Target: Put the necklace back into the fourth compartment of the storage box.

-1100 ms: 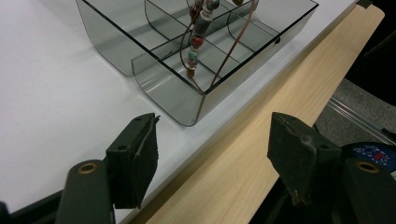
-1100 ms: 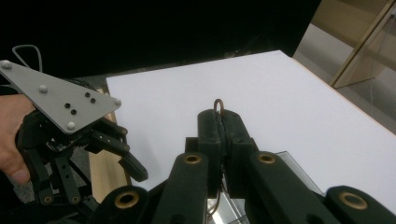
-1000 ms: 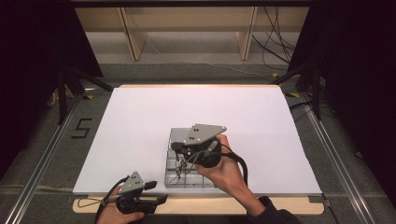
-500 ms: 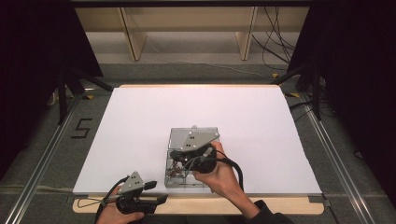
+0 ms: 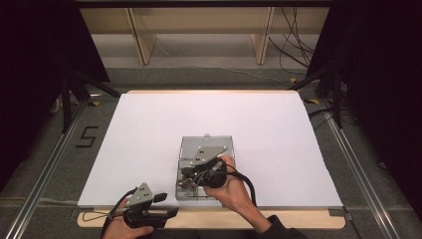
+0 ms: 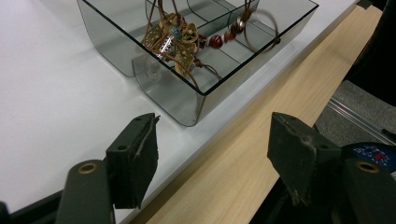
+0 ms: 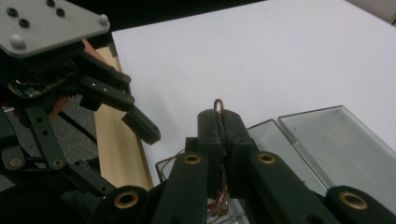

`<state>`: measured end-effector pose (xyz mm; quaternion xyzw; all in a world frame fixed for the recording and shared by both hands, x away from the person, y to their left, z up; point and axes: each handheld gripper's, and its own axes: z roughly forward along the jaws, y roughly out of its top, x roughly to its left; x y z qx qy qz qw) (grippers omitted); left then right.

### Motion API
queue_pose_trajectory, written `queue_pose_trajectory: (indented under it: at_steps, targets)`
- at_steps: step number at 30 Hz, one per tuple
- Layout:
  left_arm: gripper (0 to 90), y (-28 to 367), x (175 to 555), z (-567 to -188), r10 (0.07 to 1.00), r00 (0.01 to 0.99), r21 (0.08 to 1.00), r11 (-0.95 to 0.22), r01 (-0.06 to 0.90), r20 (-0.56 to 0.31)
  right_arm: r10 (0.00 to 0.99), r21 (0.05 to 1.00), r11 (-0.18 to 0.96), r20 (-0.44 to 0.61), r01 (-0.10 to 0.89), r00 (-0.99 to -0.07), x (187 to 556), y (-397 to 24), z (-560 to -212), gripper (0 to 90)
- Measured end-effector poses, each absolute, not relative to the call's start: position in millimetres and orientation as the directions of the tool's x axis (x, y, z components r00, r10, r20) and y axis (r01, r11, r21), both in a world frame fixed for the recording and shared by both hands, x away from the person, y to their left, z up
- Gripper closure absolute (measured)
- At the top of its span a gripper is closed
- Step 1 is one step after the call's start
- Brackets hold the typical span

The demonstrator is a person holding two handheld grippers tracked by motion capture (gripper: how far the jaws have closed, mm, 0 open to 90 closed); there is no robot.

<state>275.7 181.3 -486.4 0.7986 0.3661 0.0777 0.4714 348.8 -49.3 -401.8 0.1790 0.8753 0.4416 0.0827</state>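
Note:
A smoky clear compartment box (image 5: 182, 169) lies near the table's front edge with its lid (image 5: 209, 143) folded open behind it. My right gripper (image 5: 187, 174) is low over the box and shut on a brown cord. The cord's loop (image 7: 218, 103) sticks out above the closed fingertips (image 7: 211, 122). From that cord a necklace (image 6: 175, 39) of brass gears and red beads hangs into the box's front compartment. My left gripper (image 5: 166, 205) rests at the front left by the wooden edge. It is open (image 6: 212, 140) with nothing between its pads and points toward the box wall (image 6: 154, 79).
The white tabletop (image 5: 209, 114) stretches far beyond and to both sides of the box. A bare wooden strip (image 6: 261, 116) runs along the front edge. Metal rails (image 5: 54, 159) flank the table, with wooden shelf legs (image 5: 142, 35) and cables (image 5: 293, 45) behind it.
My right gripper has sunk toward the box, bringing the necklace down into it. The left gripper has stayed where it was.

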Motion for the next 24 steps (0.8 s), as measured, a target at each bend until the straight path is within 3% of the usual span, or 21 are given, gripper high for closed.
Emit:
queue_pose_trajectory:
  at_steps: [20, 23, 24]
  targets:
    - [32.6, 181.6, 275.7, -486.4, 0.656, 0.723, 0.809, -0.295, 0.509, -0.215, 0.387, 0.706, 0.632, 0.071, 0.320, -0.920, 353.7, -43.4, -446.6, 88.1]
    - [32.5, 182.1, 276.0, -486.5, 0.657, 0.723, 0.808, -0.298, 0.509, -0.214, 0.358, 0.706, 0.648, 0.049, 0.286, -0.932, 355.4, -42.3, -451.4, 88.0]
    - [32.6, 182.1, 276.0, -486.5, 0.657, 0.723, 0.808, -0.297, 0.509, -0.214, 0.378, 0.691, 0.645, 0.082, 0.327, -0.922, 352.9, -42.2, -452.1, 87.9]
